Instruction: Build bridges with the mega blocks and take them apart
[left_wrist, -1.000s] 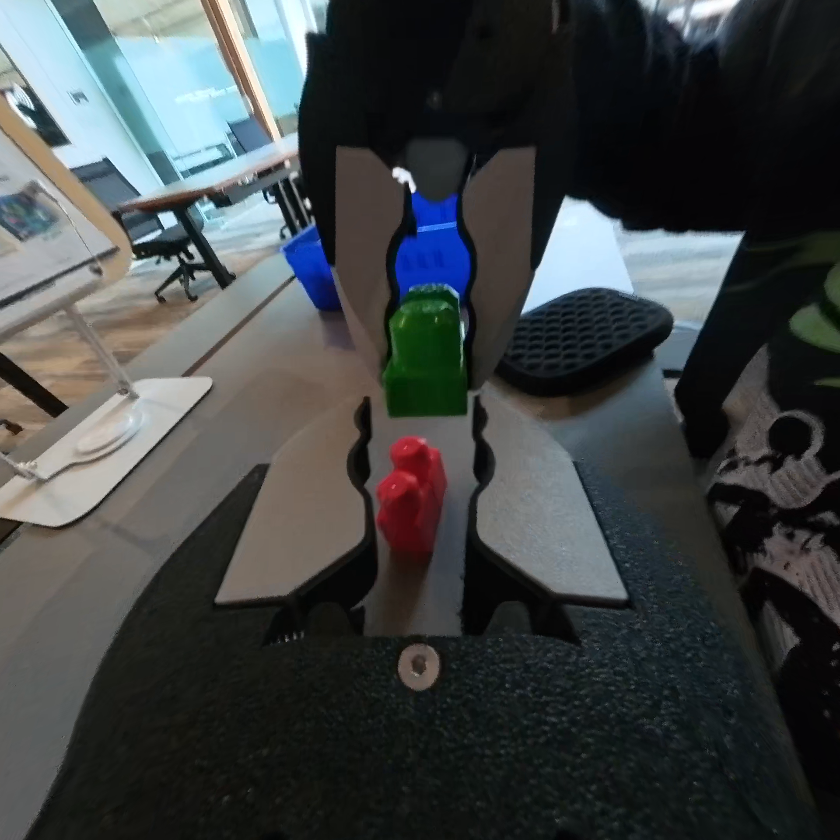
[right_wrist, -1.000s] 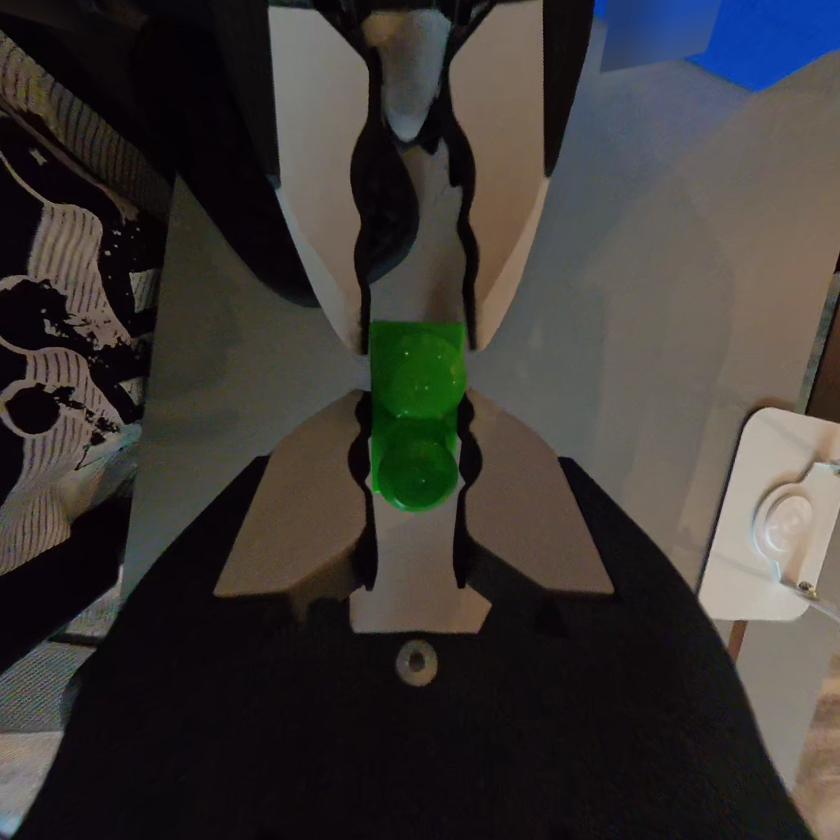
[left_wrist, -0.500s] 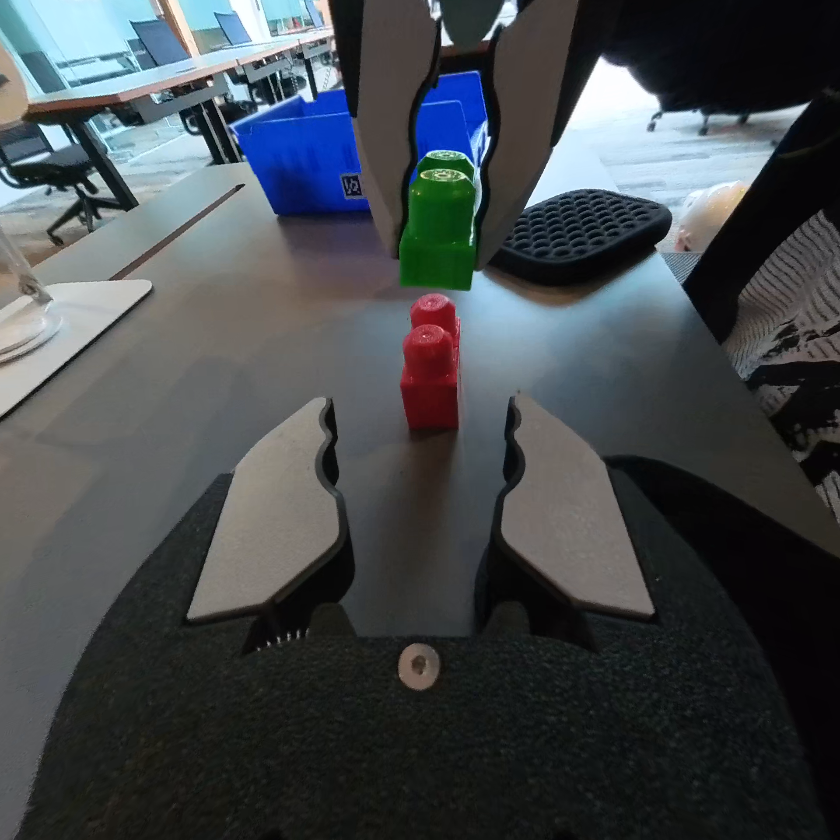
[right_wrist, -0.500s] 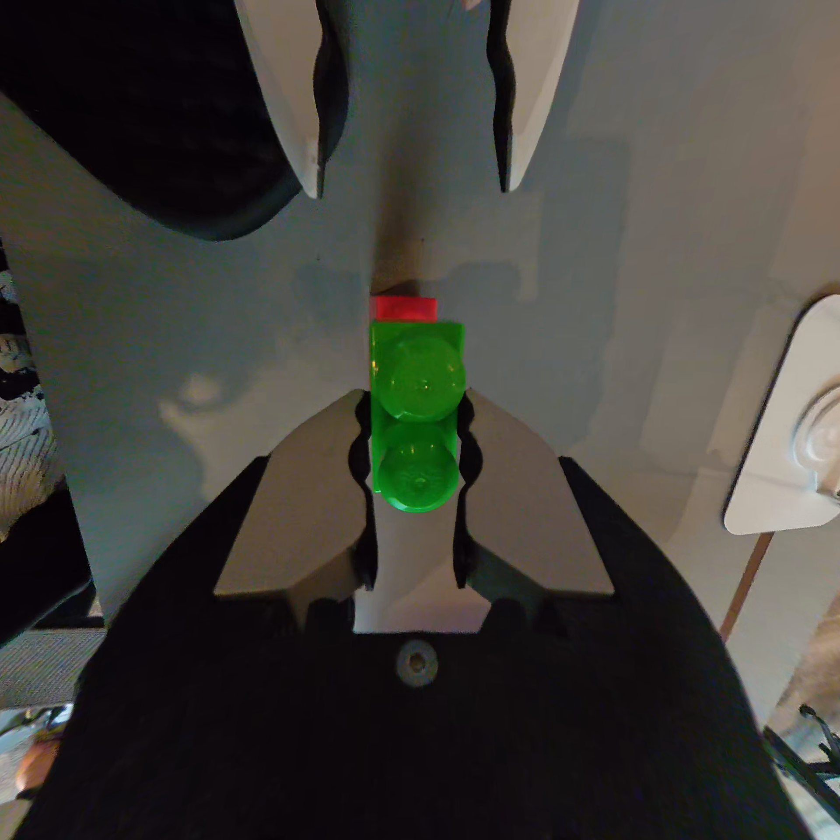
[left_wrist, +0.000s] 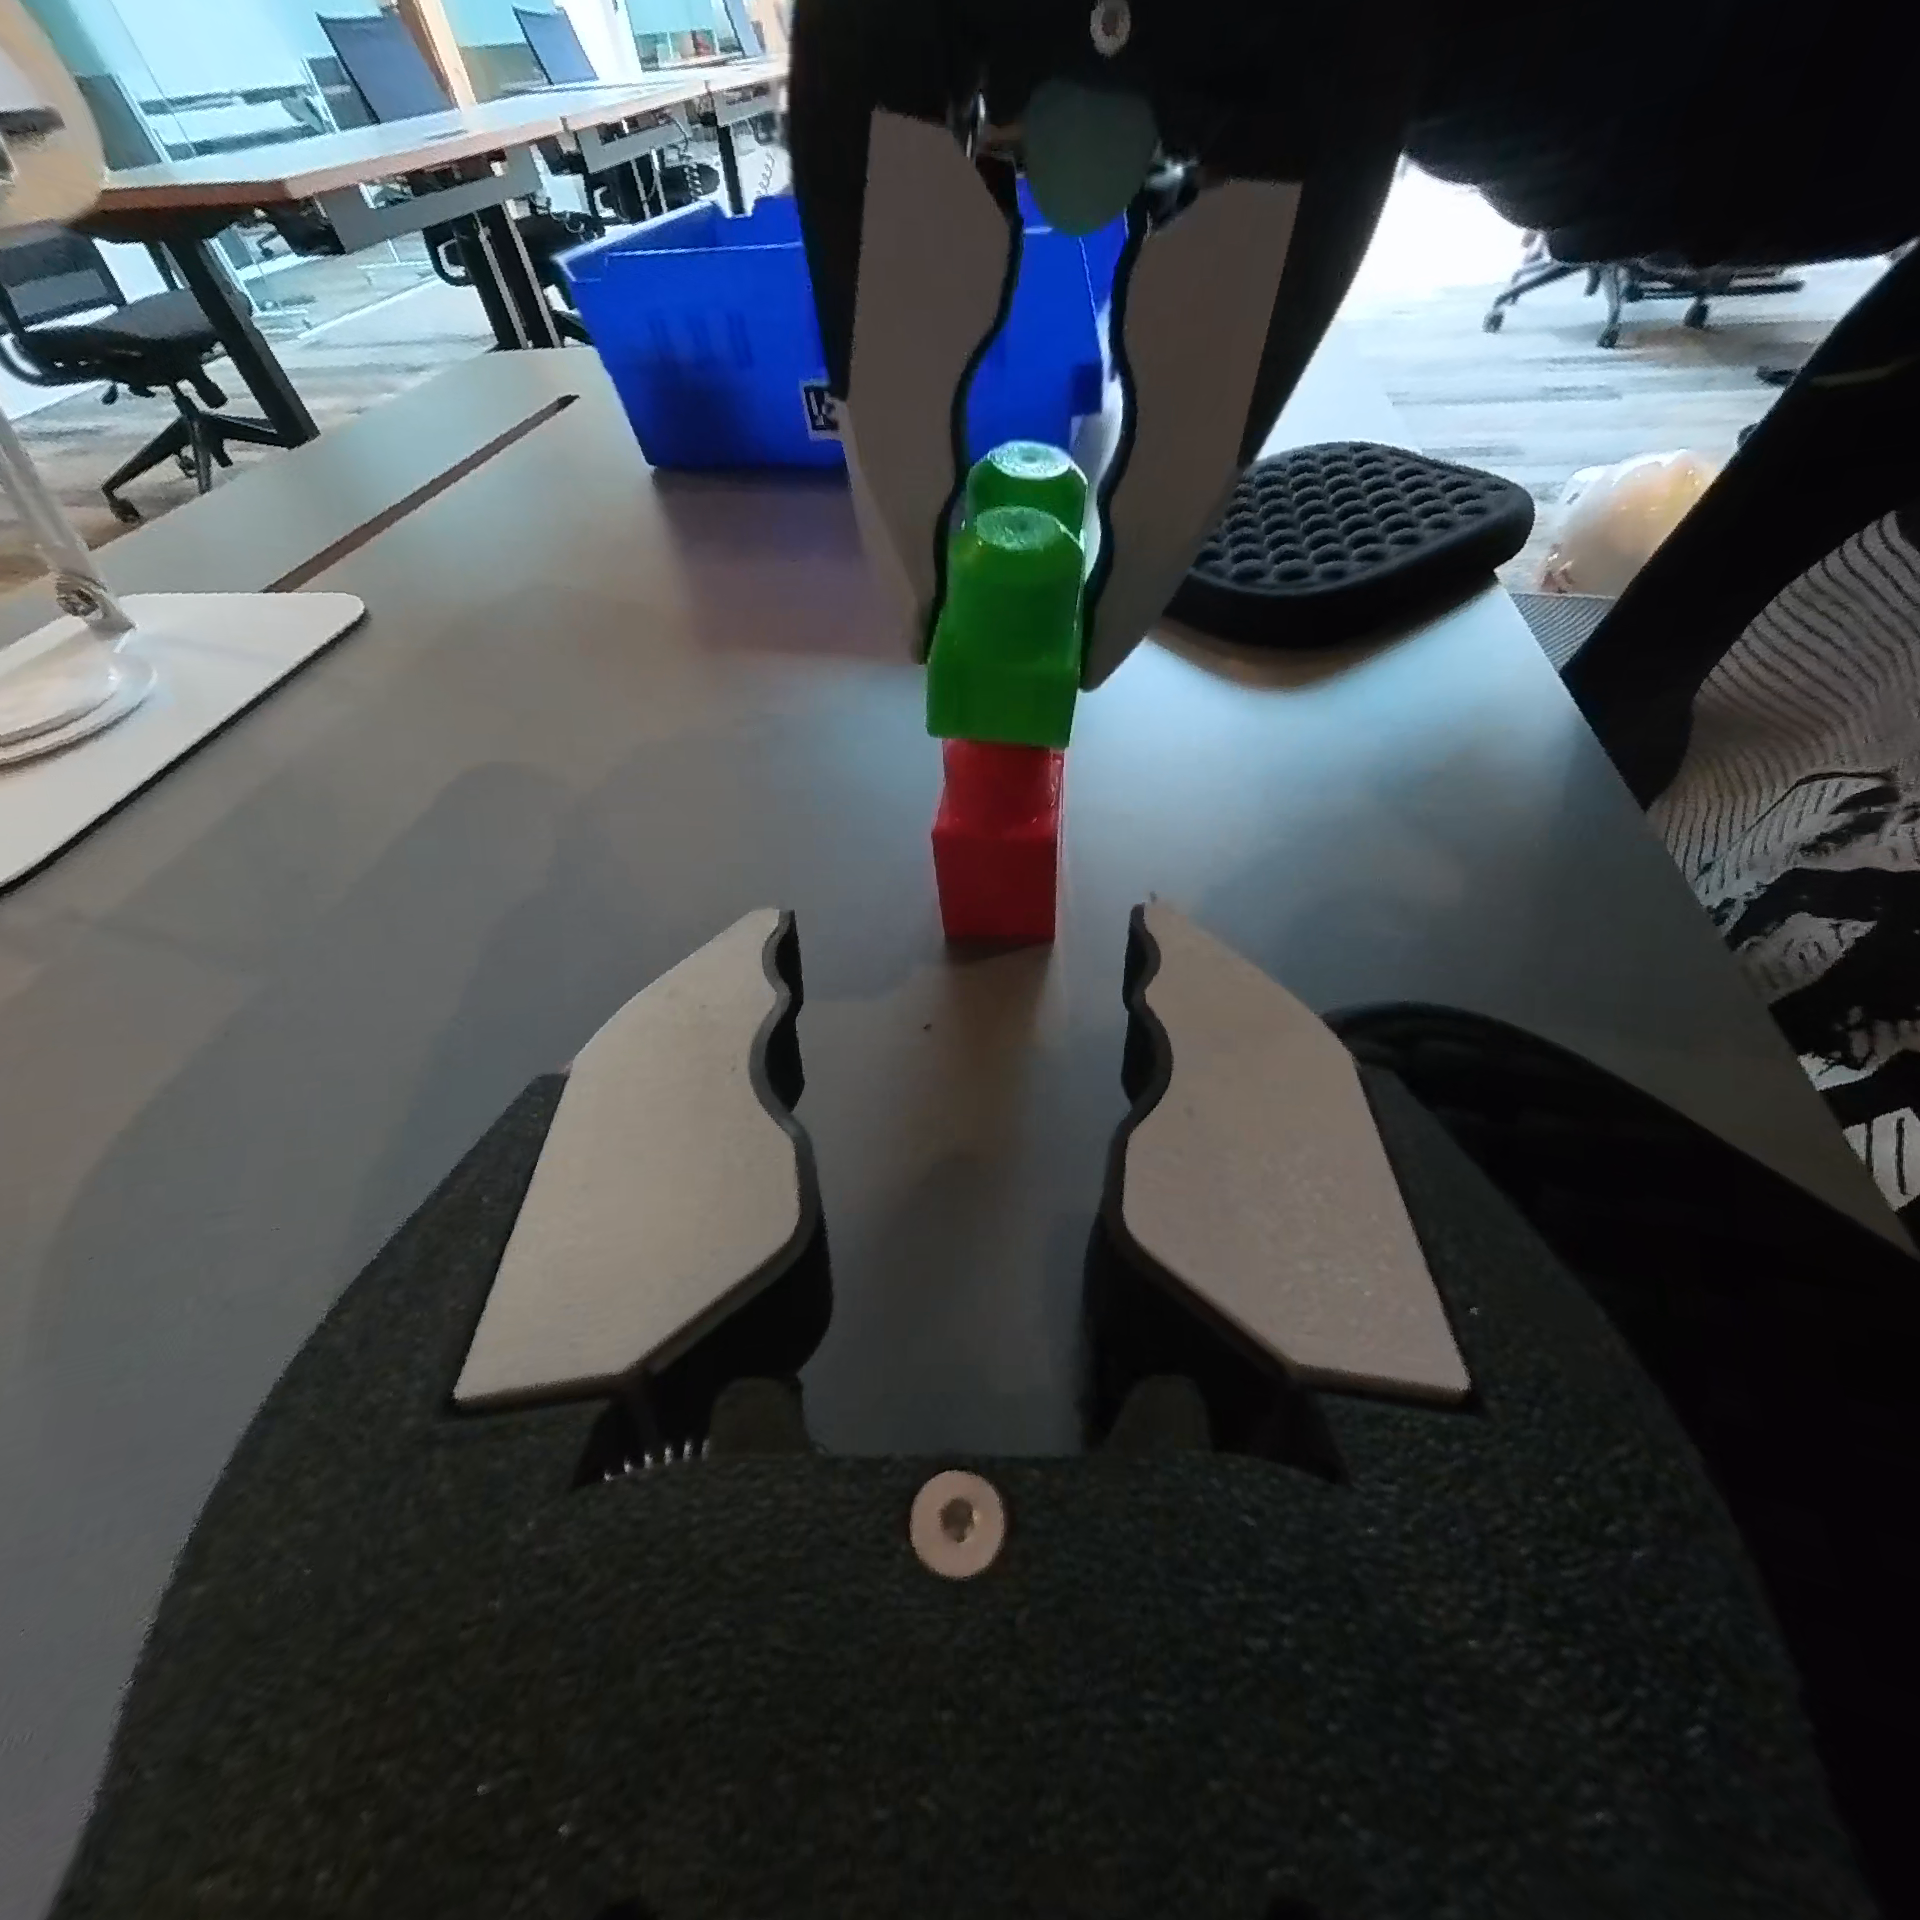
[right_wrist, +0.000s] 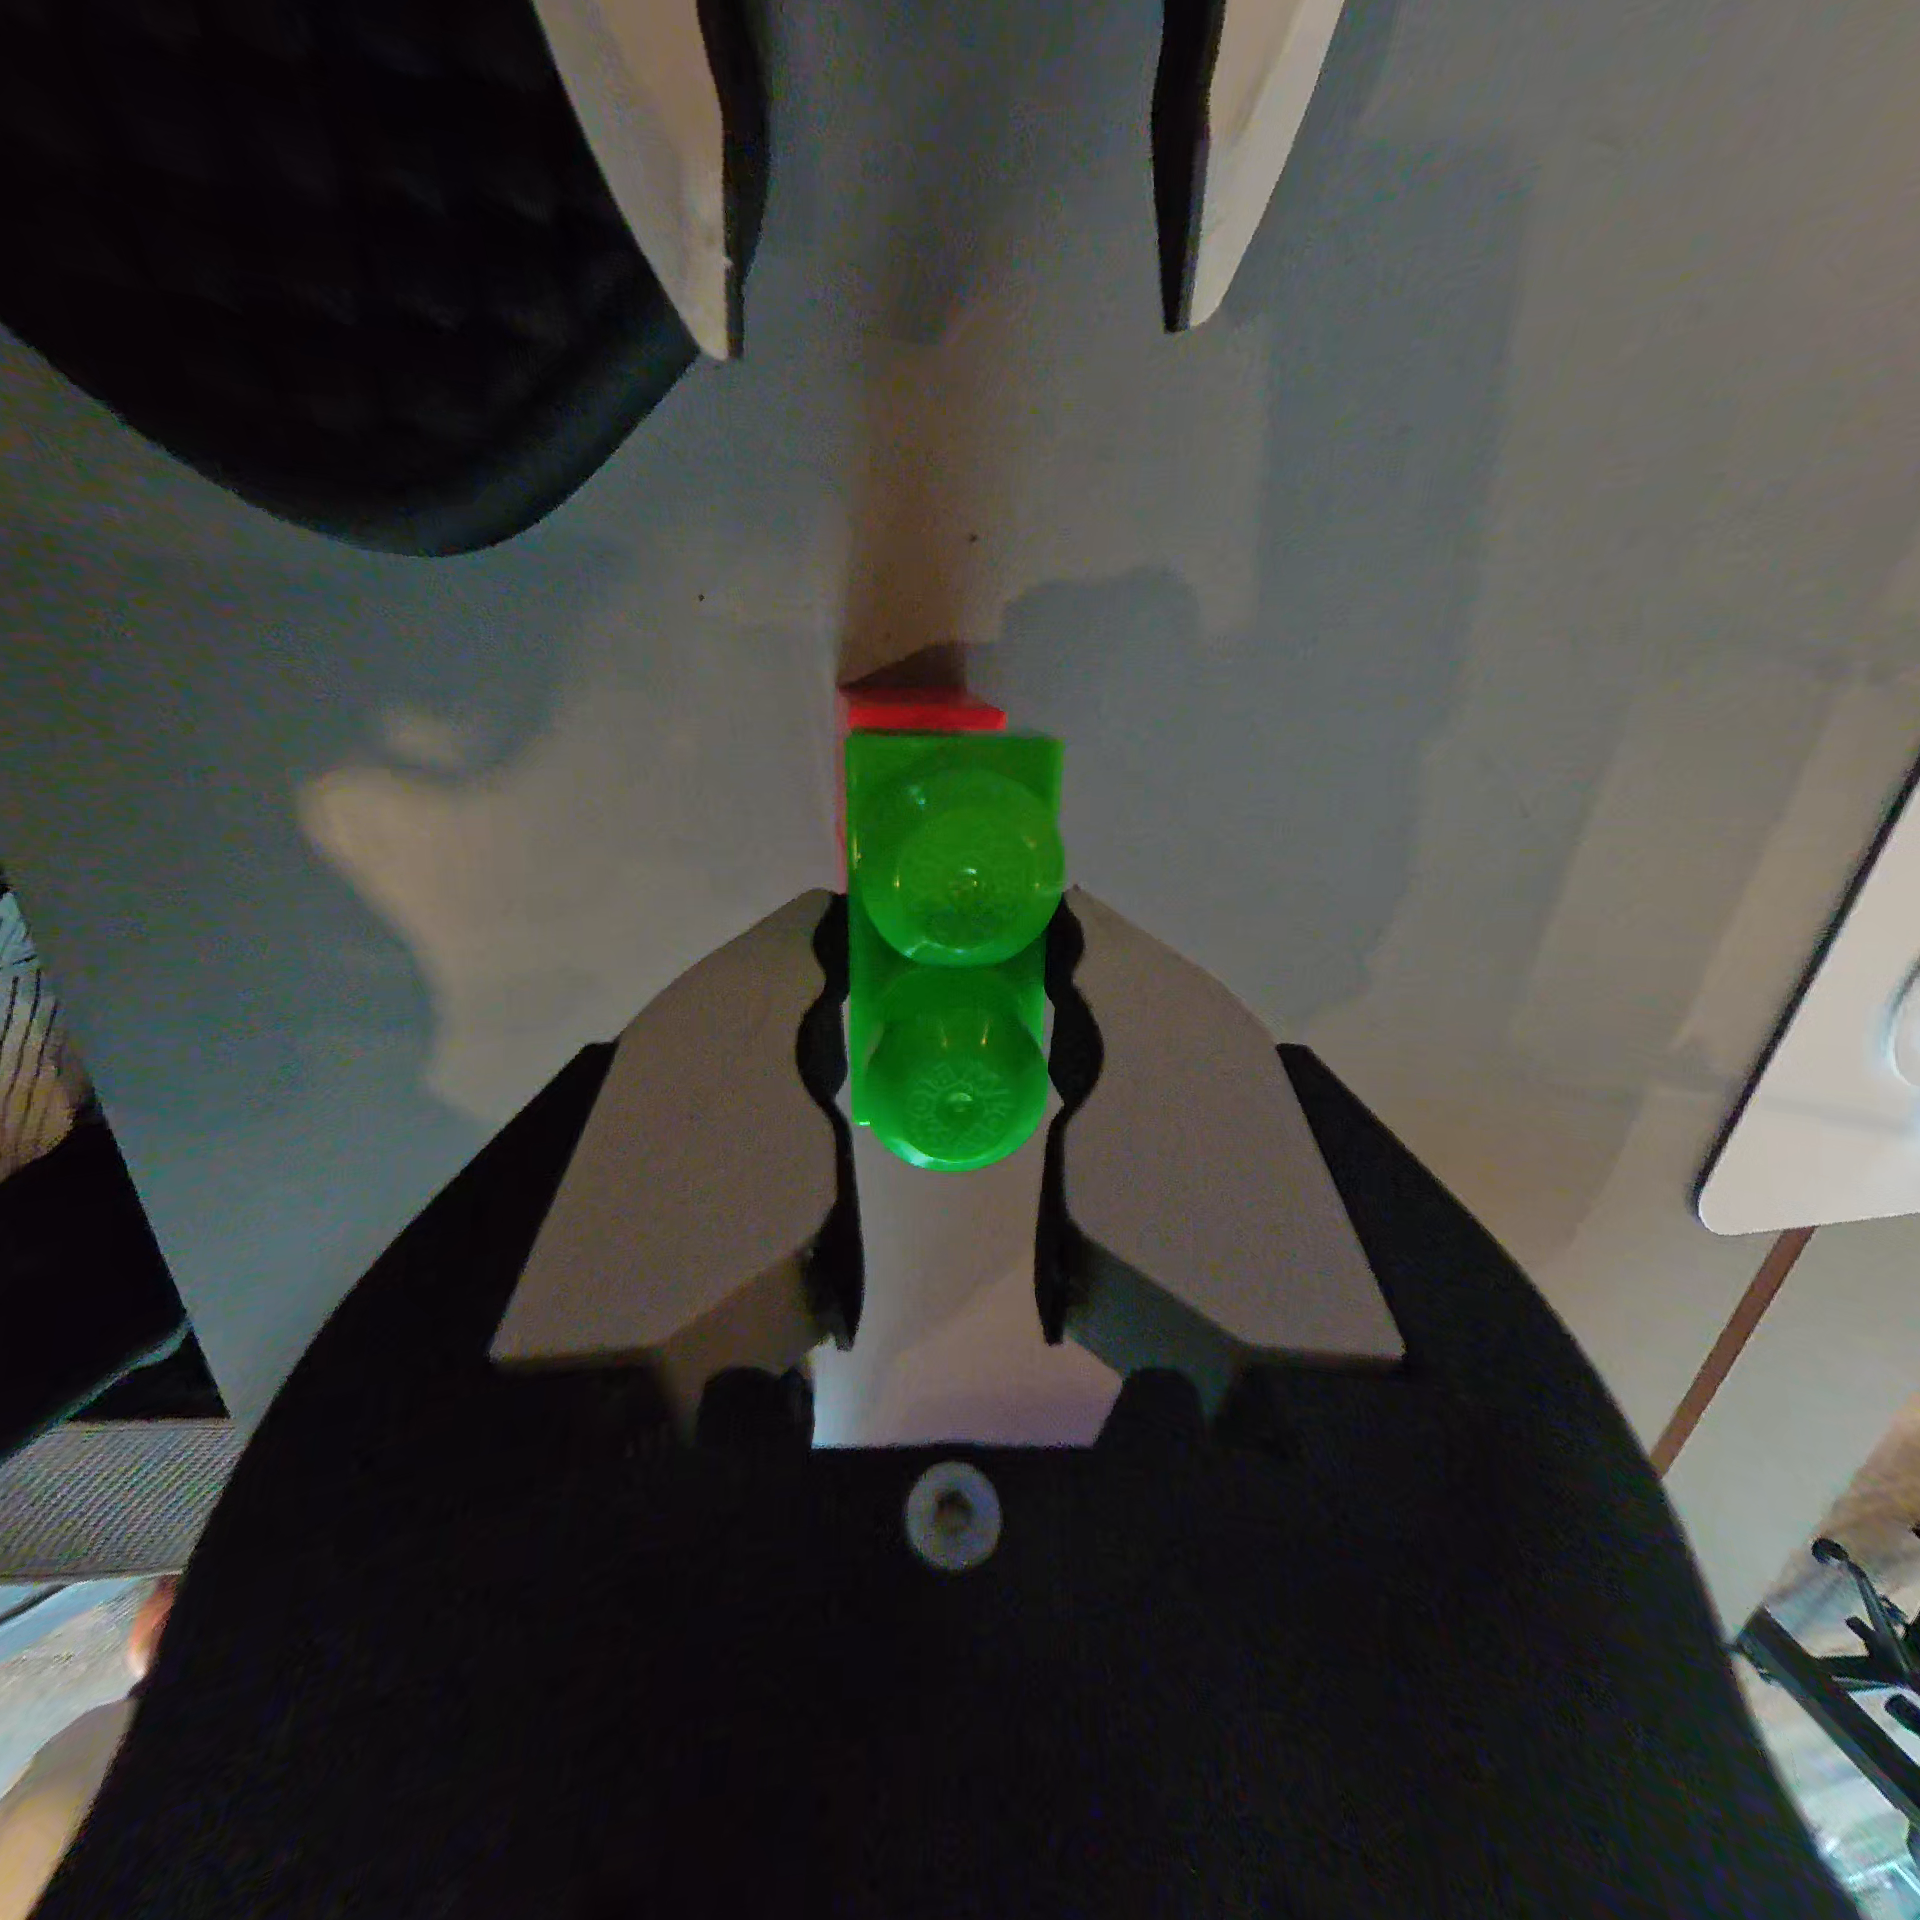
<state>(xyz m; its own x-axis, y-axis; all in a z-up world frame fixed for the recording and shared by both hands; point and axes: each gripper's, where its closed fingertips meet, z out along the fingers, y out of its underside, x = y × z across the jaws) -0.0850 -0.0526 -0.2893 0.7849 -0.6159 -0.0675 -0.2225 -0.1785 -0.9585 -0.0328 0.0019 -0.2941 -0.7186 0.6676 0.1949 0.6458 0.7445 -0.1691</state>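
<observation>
Grey table (left_wrist: 520, 831) is spread beneath everything, with a blue bin (left_wrist: 717, 343) set at its far side and a black perforated pad (left_wrist: 1351, 540) lying to the right of it. Nearer, the left gripper (left_wrist: 961, 940) is held with its jaws wide and nothing between them, just short of the red block (left_wrist: 997, 862). On that block the green block (left_wrist: 1003, 644) is being pressed, clamped by the right gripper (right_wrist: 948, 914).

Two handheld grippers, tips facing.
Right gripper (right_wrist: 951, 997) points downward, fingers clamped; left gripper (left_wrist: 961, 997) lies low, fingers spread.
</observation>
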